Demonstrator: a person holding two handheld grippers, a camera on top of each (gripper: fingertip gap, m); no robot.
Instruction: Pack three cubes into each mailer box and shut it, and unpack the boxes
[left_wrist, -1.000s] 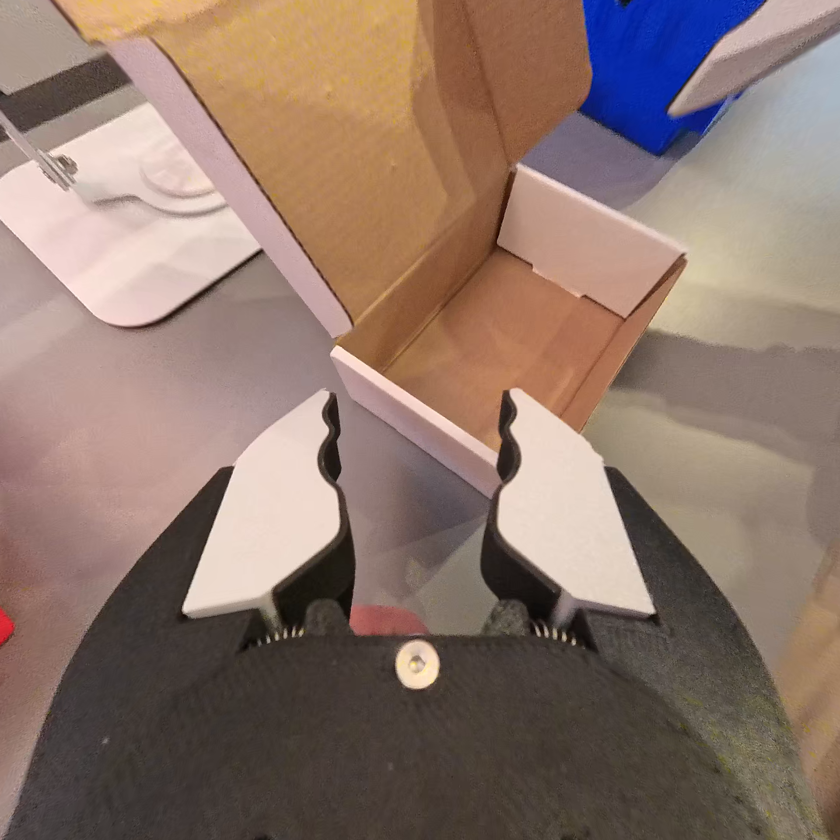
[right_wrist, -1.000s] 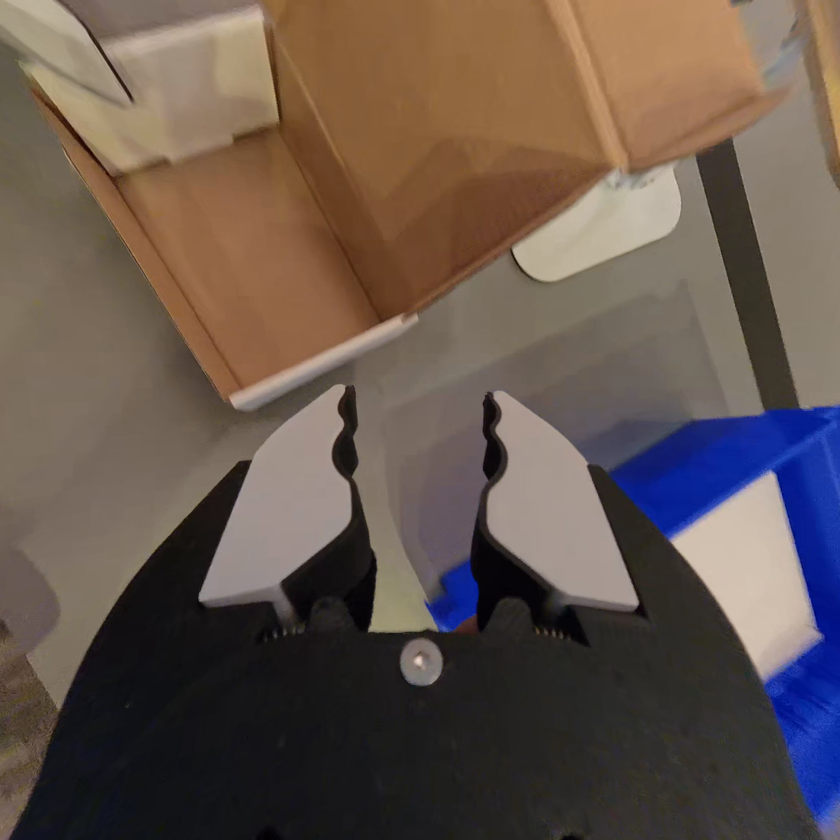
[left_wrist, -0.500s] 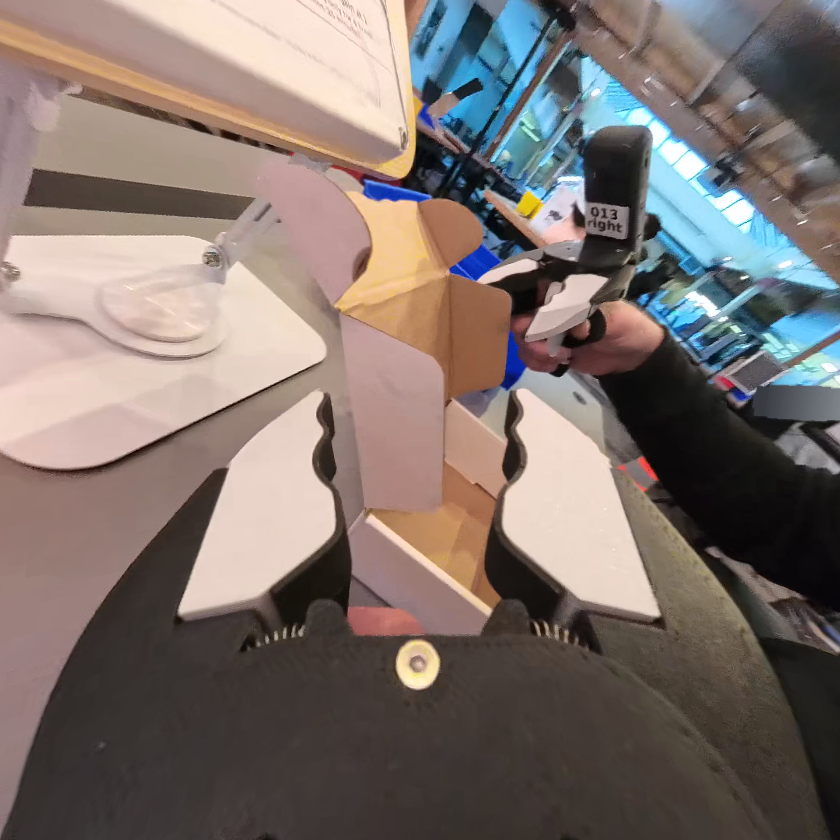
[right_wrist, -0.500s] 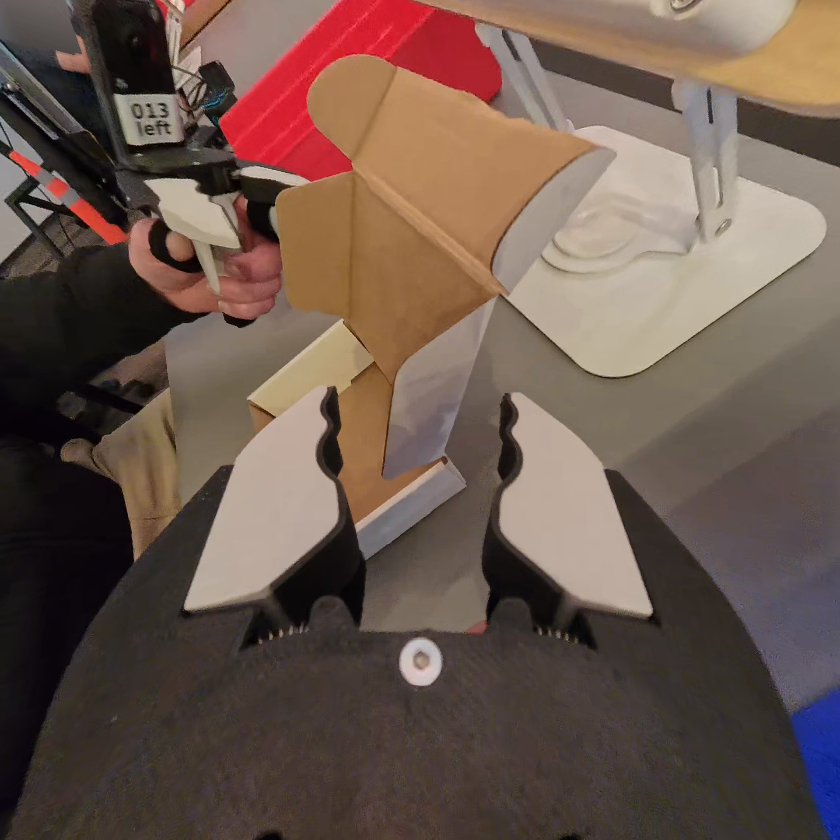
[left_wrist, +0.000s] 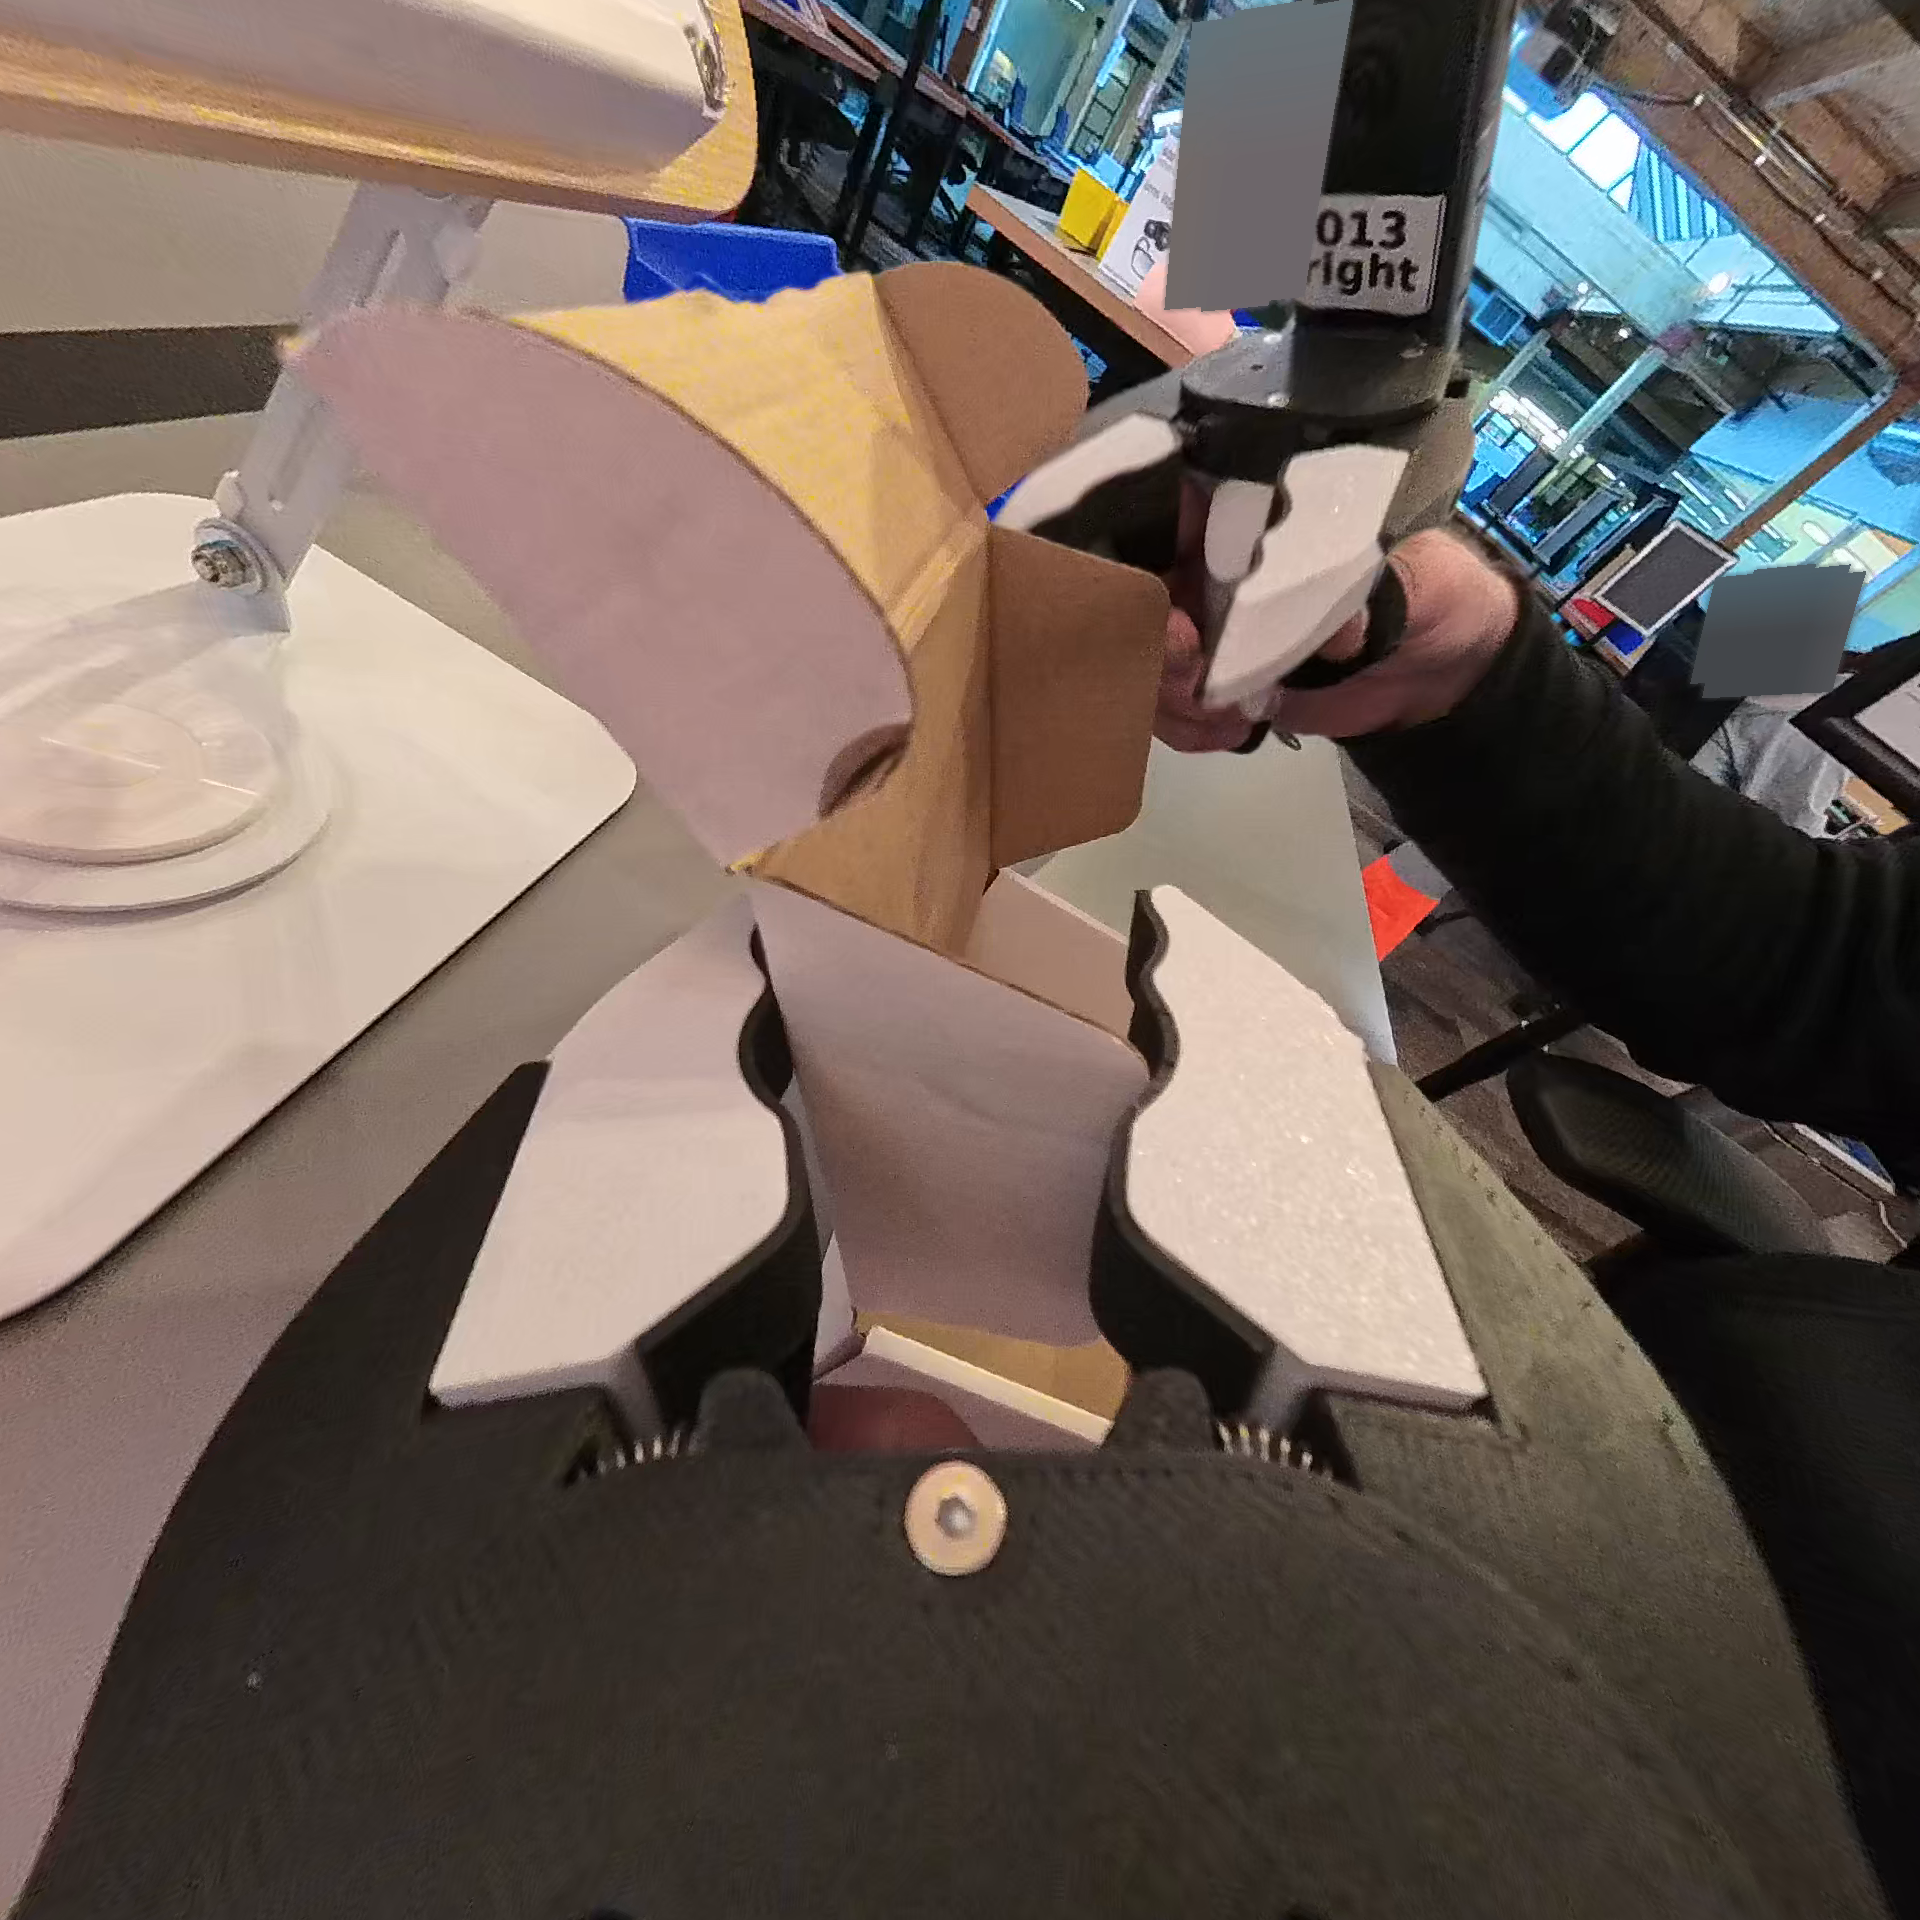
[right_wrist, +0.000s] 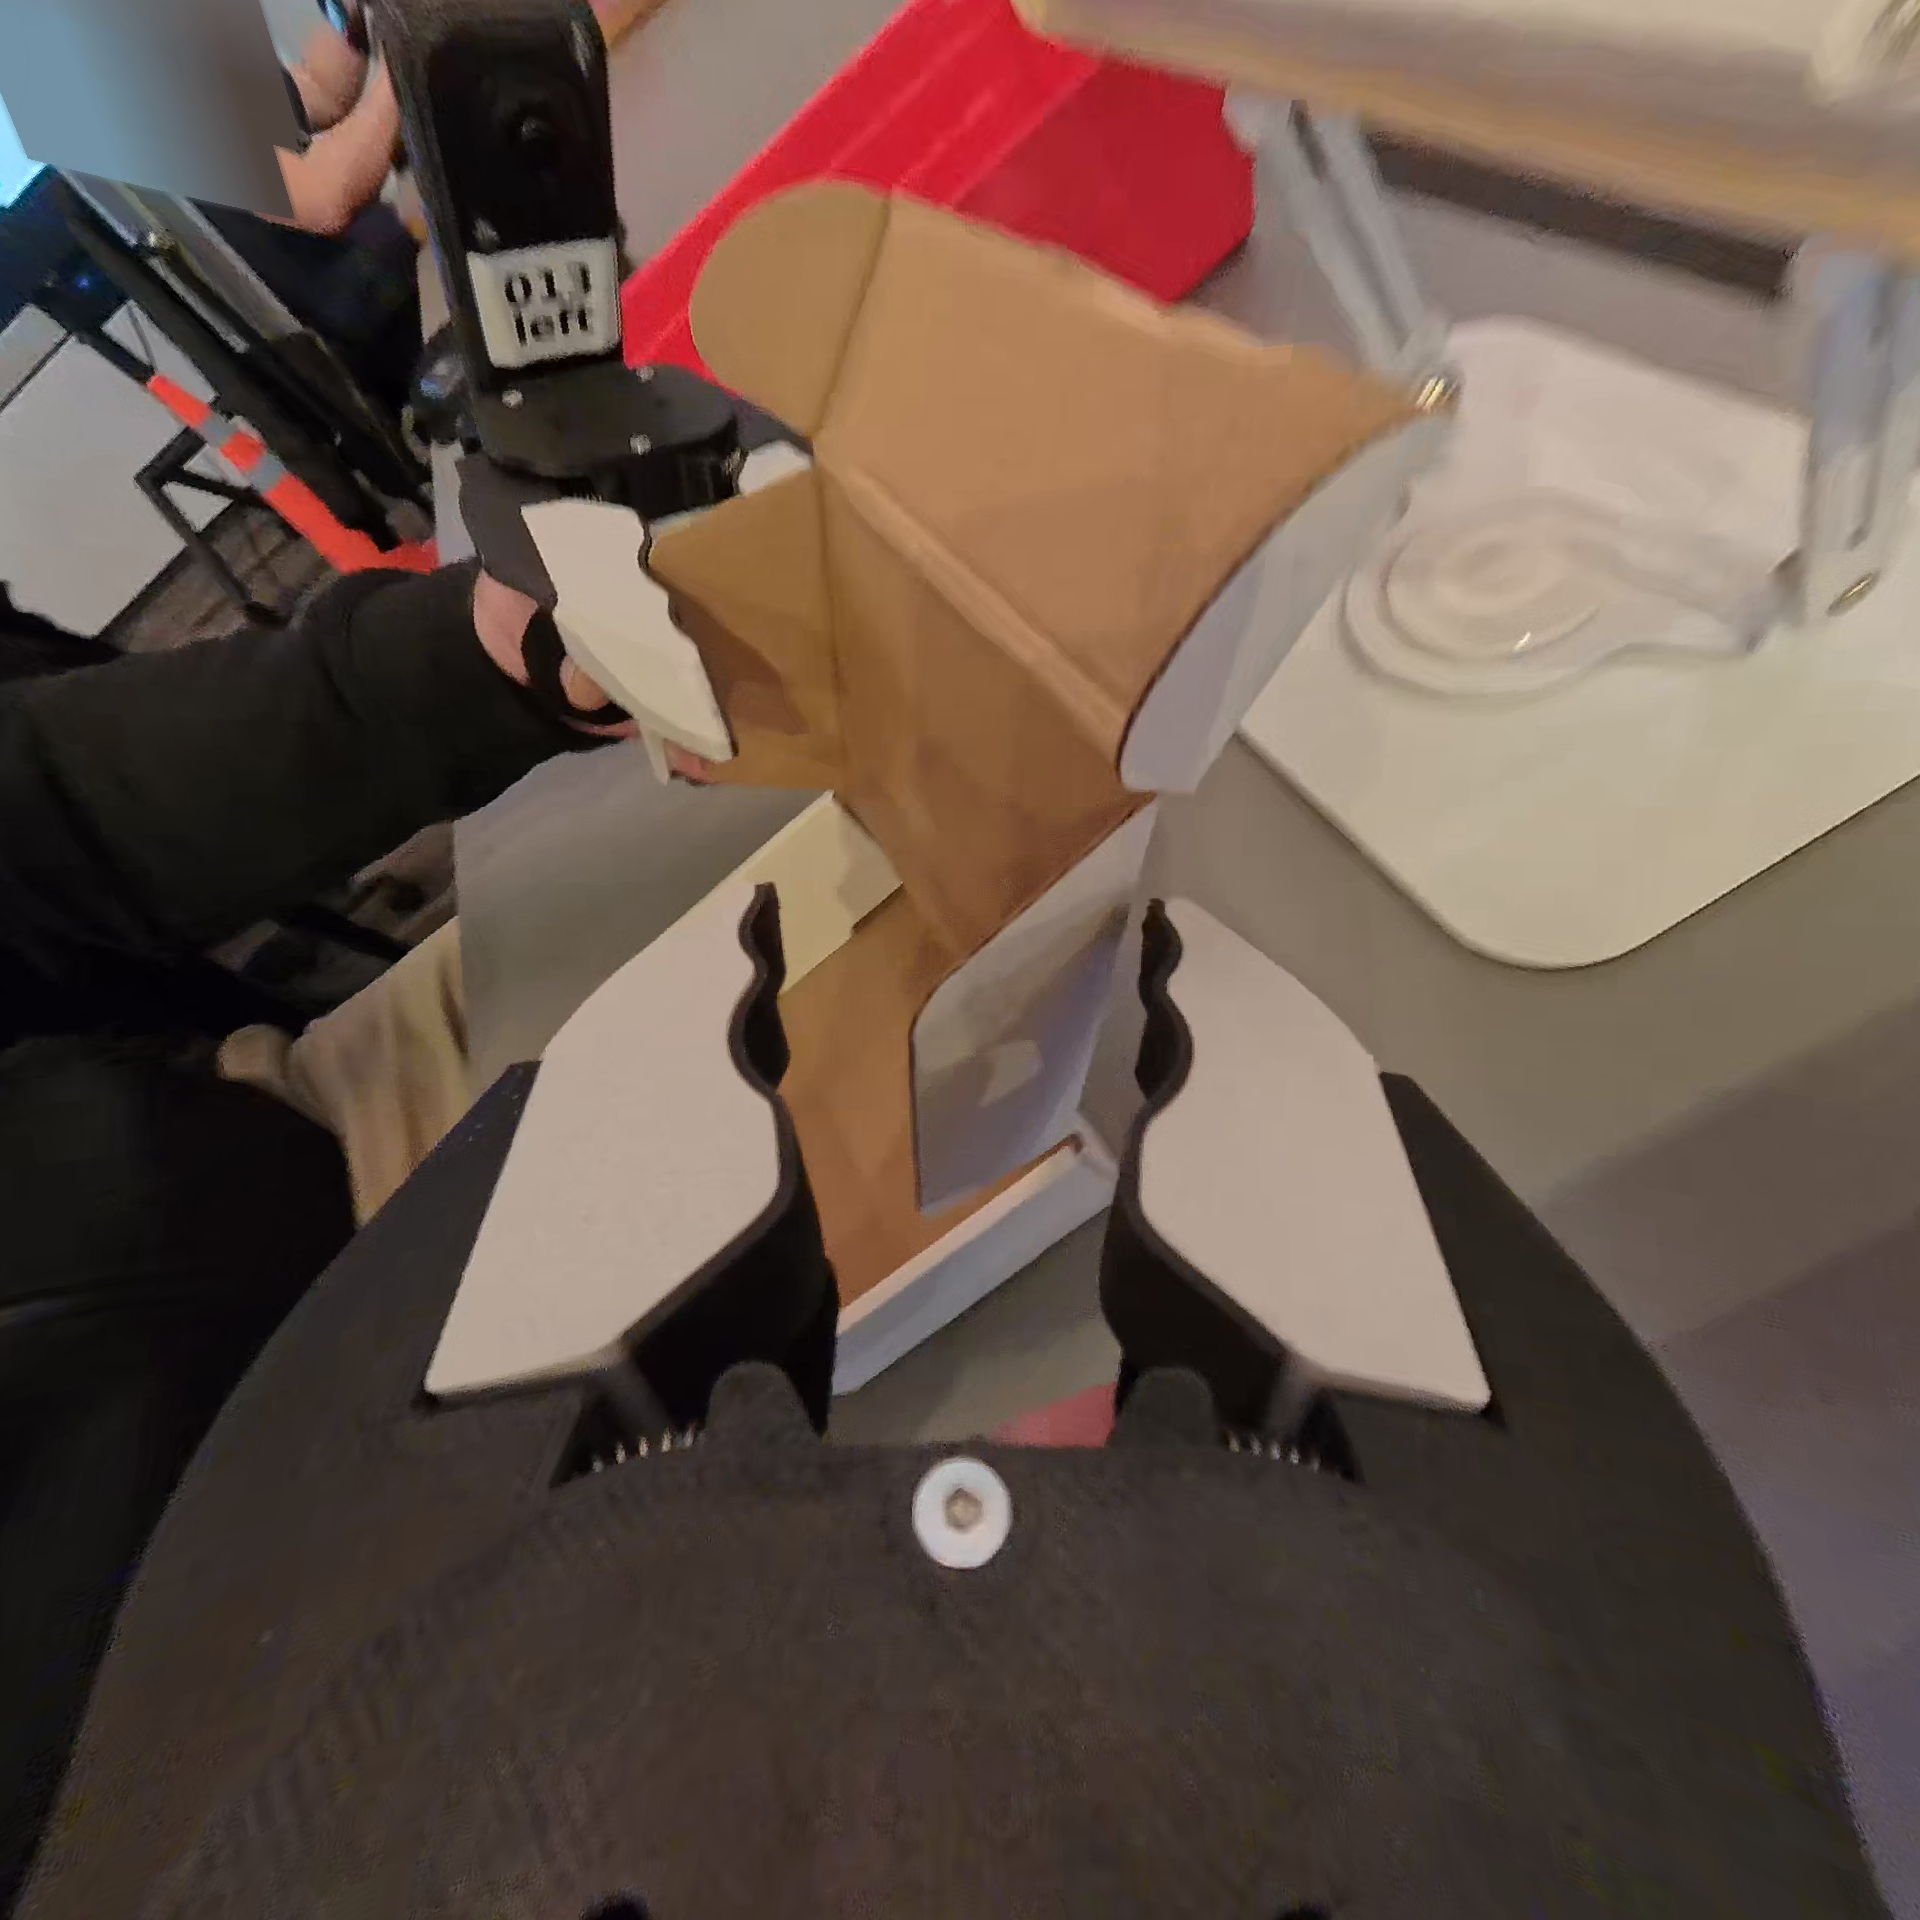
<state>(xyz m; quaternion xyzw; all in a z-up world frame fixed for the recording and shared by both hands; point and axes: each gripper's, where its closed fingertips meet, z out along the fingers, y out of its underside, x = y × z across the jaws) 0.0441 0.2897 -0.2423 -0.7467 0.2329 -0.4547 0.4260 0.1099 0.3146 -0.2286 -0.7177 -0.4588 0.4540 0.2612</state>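
The mailer box (left_wrist: 935, 1122), white outside and brown inside, stands open on the grey table with its lid (left_wrist: 644, 582) raised and curling over. My left gripper (left_wrist: 951, 925) is open at one end of the box, and a white side flap hangs between its jaws. My right gripper (right_wrist: 956, 909) is open at the opposite end, with the box wall (right_wrist: 966, 1288) and a lid flap (right_wrist: 1018, 1060) between its jaws. Each gripper also shows in the other's view, the right one (left_wrist: 1247, 561) and the left one (right_wrist: 634, 623) beside the lid's ears. No cubes are visible.
A white stand base (left_wrist: 312, 831) with a bracket sits beside the box and shows in the right wrist view too (right_wrist: 1610, 790). A wooden board (left_wrist: 364, 94) hangs overhead. A red bin (right_wrist: 987, 135) and a blue bin (left_wrist: 717, 260) stand behind. The table edge (left_wrist: 1361, 935) lies close.
Both grippers swung from looking down into the empty box to facing its ends level with the table. They then moved closer, so the flaps now lie between the jaws.
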